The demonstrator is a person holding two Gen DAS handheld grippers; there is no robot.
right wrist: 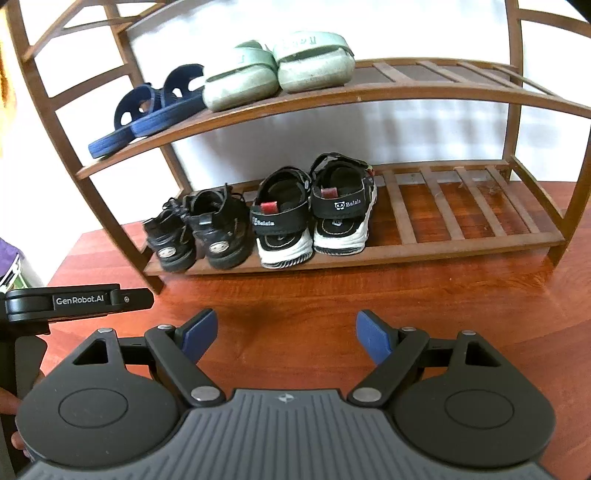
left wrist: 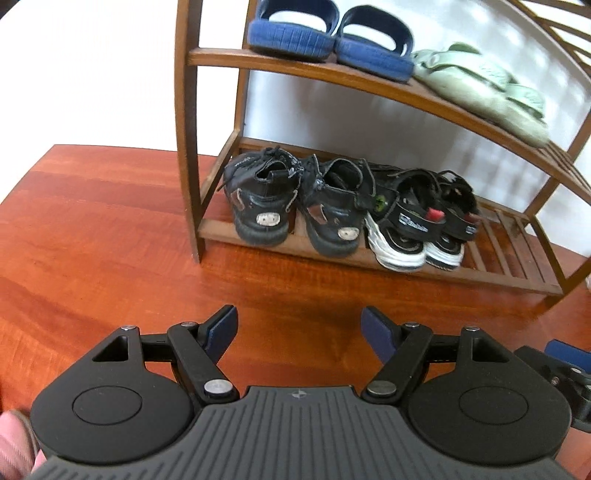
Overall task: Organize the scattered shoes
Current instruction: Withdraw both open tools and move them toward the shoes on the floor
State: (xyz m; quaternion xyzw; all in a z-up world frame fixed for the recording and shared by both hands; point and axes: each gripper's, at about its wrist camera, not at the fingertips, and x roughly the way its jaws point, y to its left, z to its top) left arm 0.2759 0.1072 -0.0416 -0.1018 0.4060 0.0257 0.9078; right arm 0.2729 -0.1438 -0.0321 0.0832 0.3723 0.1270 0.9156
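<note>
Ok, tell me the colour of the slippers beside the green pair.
Dark blue slippers, clearest in the left wrist view.

"Balala" on sandals [right wrist: 343, 205], "GenRobot.AI" (left gripper [right wrist: 79, 300])

Floor [left wrist: 110, 221]: reddish-brown wood-grain boards, glossy, running up to the wall on every visible side. Wall [left wrist: 92, 74]: plain white, faint soft shadows behind the rack area. Far-left edge, right wrist view: a purple item [right wrist: 8, 253] above something striped white and green, both cut off by the frame, too little showing to identify.
</note>
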